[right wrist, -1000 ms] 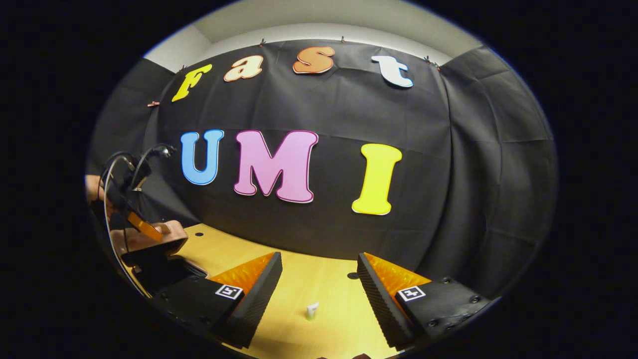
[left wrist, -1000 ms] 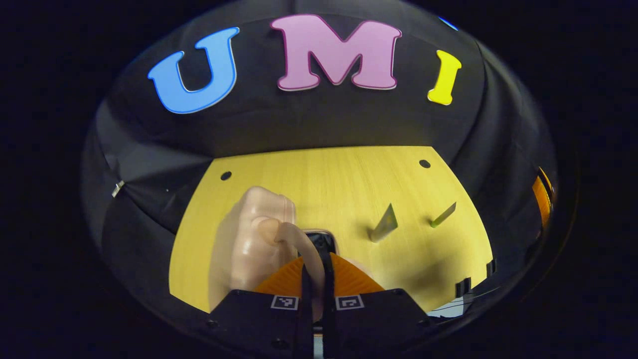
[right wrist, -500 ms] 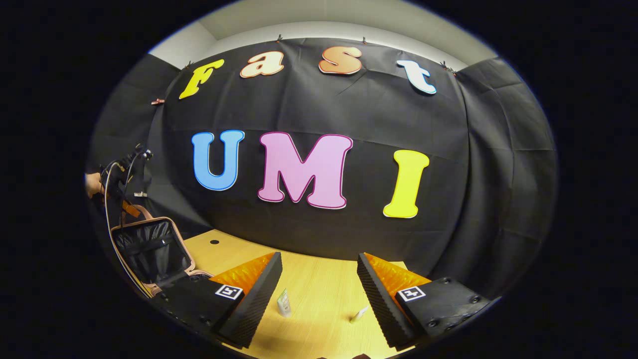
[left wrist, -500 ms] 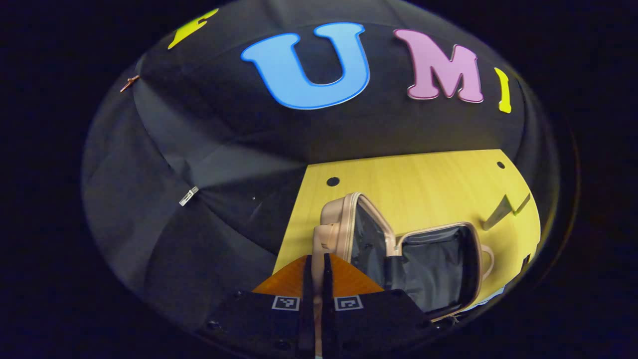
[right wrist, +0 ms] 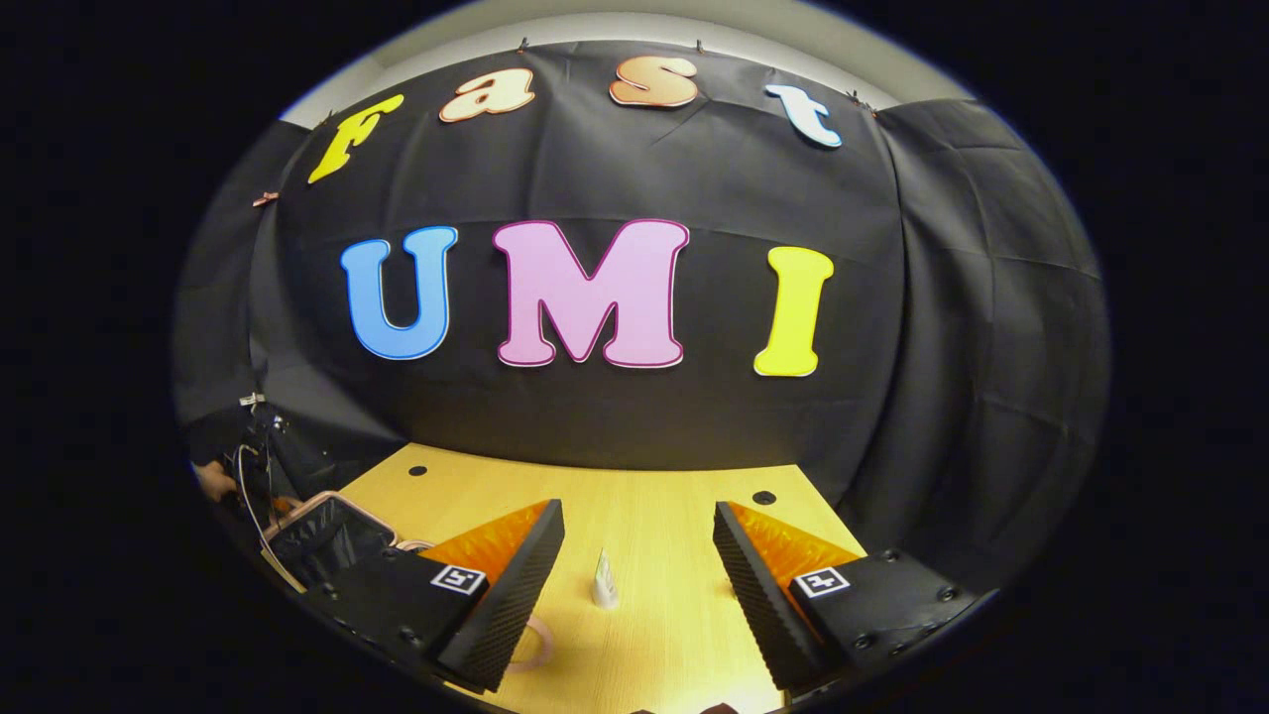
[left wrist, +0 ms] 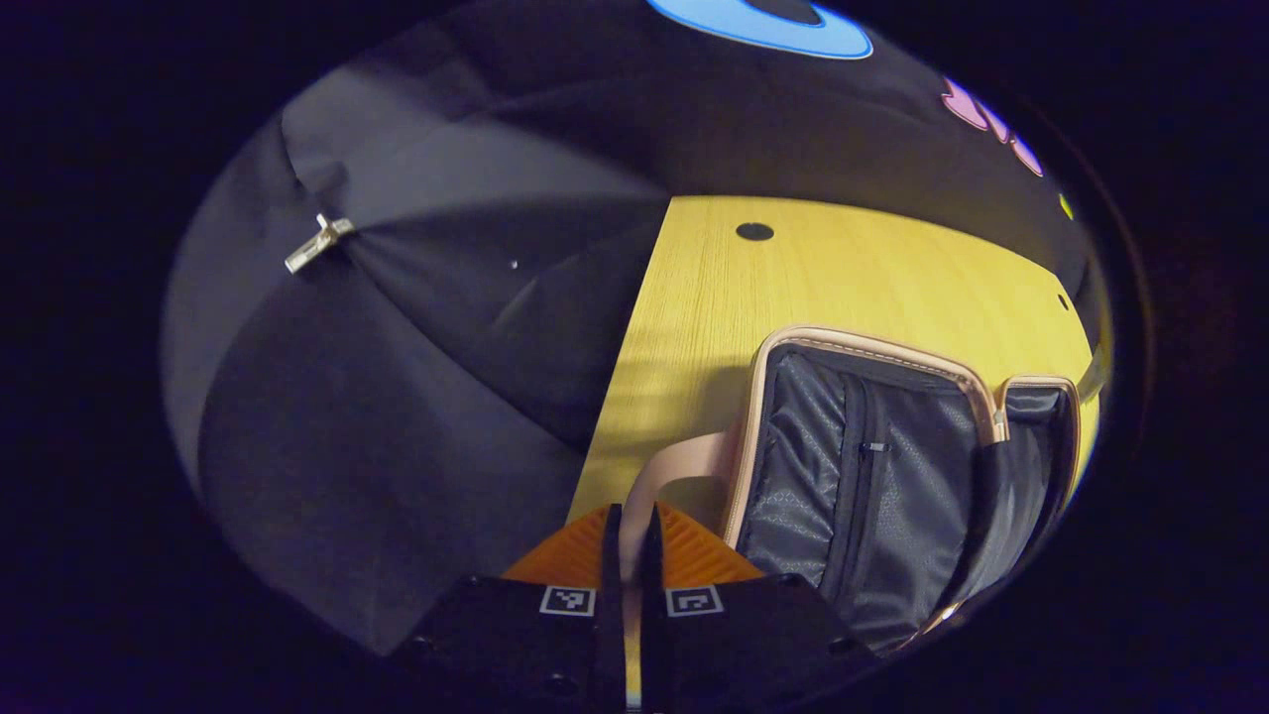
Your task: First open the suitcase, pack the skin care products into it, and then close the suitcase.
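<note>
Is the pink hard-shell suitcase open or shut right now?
Open: the pink hard-shell suitcase lies spread on the wooden table, dark lining exposed, with the left gripper shut on its handle.

No legible text, brand or number on anything. Square black-and-white coded markers sit on the left gripper (left wrist: 627, 535) and right gripper (right wrist: 634, 565) bodies; they carry no letters.

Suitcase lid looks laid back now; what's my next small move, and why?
Probably release the left gripper: its jaws stand closed on the handle, and the suitcase lies open with its dark lining exposed. In the right gripper view, the right gripper is open with a small white tube standing on the table ahead of it.
</note>
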### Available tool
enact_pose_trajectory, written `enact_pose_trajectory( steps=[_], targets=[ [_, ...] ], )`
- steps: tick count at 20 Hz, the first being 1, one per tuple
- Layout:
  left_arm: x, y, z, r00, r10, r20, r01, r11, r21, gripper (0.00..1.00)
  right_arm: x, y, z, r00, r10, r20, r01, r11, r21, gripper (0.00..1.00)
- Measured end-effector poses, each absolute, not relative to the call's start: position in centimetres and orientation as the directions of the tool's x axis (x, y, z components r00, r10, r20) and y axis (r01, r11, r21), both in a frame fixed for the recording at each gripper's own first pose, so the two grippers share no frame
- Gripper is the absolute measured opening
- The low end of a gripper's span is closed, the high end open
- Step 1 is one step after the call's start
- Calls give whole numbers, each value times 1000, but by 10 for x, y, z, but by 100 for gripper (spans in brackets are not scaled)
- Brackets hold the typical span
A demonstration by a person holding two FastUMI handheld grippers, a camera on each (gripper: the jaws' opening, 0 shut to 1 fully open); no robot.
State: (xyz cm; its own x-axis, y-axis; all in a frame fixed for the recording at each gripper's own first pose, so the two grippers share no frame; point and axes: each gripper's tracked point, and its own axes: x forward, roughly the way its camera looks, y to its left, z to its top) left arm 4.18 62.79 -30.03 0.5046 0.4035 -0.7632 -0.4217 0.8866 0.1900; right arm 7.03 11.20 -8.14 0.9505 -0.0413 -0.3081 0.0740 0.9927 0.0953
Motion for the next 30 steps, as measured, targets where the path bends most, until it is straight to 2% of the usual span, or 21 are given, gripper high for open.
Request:
enact_pose_trajectory(
  steps=[2,4,6,9,11,14,17,18,20,23,24,27,30],
  targets=[
    [42,633,-309,515,388,-764,-428,889,162,11,71,107,-76,950,-70,-305,101,991,87,96],
    [39,643,-301,528,402,-748,-454,878,151,18,70,102,-74,948,-100,-302,130,988,81,96],
    [41,640,-283,579,407,-707,-463,877,126,58,70,95,-74,946,-131,-295,157,985,69,96],
    [52,627,-211,713,449,-539,-444,884,148,100,67,86,-75,947,-153,-283,171,984,41,96],
    [61,587,-153,809,418,-413,-395,907,144,99,67,79,-72,951,-164,-261,179,983,33,96],
    [88,482,-86,938,231,-259,-218,973,79,96,70,69,-65,955,-188,-228,200,979,33,96],
    [102,353,-43,982,30,-184,-27,1000,15,96,72,68,-58,964,-184,-194,197,979,48,96],
    [105,304,-36,981,-62,-185,61,998,-12,96,74,66,-56,967,-177,-183,188,981,45,96],
    [106,225,-23,971,-177,-161,176,984,-17,96,75,63,-56,973,-155,-172,164,986,38,96],
    [107,127,-45,930,-312,-192,317,949,-7,96,75,53,-57,980,-123,-154,128,992,21,96],
    [111,93,-68,910,-336,-242,341,940,-22,96,76,48,-62,980,-121,-156,125,992,13,96],
    [130,36,-159,857,-318,-405,331,943,-39,97,78,44,-75,980,-73,-184,85,995,57,96],
    [158,20,-230,804,-241,-544,254,966,-54,97,79,26,-98,977,-49,-207,64,996,67,96]
  ],
)
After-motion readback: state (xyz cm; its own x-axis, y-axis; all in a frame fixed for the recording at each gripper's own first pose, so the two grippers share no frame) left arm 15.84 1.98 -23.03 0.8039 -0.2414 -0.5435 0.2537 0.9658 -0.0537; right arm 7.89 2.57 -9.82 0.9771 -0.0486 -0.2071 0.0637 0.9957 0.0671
